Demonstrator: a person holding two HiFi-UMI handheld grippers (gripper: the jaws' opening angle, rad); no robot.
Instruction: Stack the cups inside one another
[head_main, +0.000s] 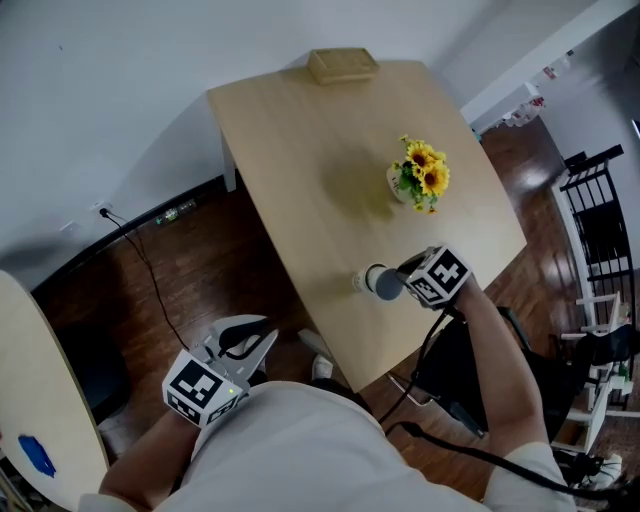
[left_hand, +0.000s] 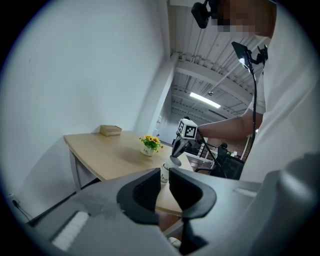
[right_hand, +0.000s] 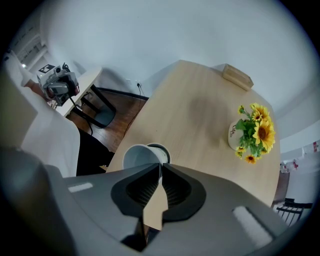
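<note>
Right gripper (head_main: 393, 284) is pinching a tilted cup (right_hand: 138, 156) by its rim, just above the standing cup (left_hand: 164, 174); left gripper (head_main: 246, 346), narrowly parted, is hanging empty near left

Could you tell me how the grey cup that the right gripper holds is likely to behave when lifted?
The grey cup looks thin-walled, so it is probably light. The right gripper pinches only one side of its rim, so it may tilt or swing. Near the table edge, a slip could drop it off.
</note>
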